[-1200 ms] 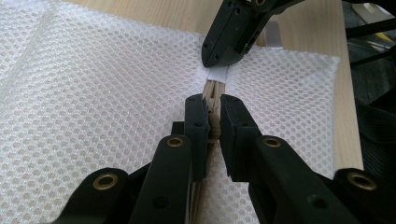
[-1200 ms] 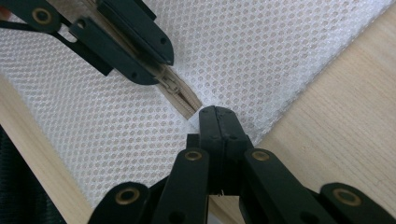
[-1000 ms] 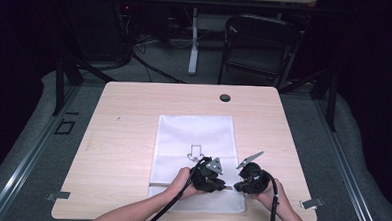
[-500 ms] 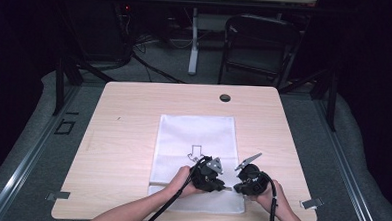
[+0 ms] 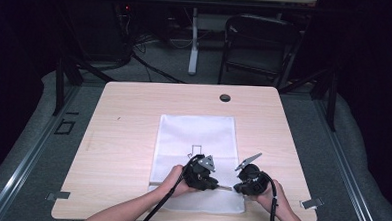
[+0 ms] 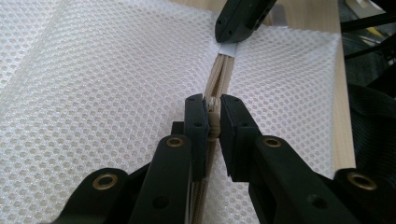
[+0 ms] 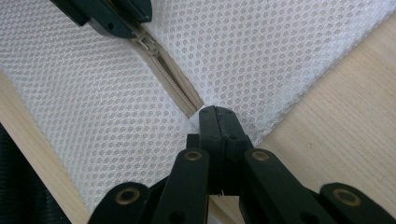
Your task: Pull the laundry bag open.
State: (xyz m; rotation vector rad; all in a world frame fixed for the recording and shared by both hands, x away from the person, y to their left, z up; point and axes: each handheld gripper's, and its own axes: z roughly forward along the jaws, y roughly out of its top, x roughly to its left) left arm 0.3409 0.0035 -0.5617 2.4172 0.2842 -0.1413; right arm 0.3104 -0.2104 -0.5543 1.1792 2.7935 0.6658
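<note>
White mesh bag [image 5: 195,140] lies flat on the wooden table [image 5: 122,137], on the near half, its near edge close to the table's front edge. A zipper [image 7: 175,88] runs along the bag near that front end; the stretch between the two grippers stands open, tan teeth parted, table wood showing through the gap.

Left gripper [image 5: 212,182]: held in the person's left hand [image 5: 173,182] over the near part of the bag. In the left gripper view the jaws are closed on the zipper slider [image 6: 214,119], a small beige piece pinched between the two pads, touching both. The fabric peaks upward at the pinch.

Right gripper [image 5: 236,186]: held in the right hand [image 5: 270,194], just beside the left one, the tips facing each other. In the right gripper view its jaws are pressed fully together on the end of the zipper, where a white tab [image 6: 228,49] of the bag sits; the left gripper view shows that tab caught under the far black tip.

Both grippers sit on the same zipper line, near each other, with the open stretch between them.
</note>
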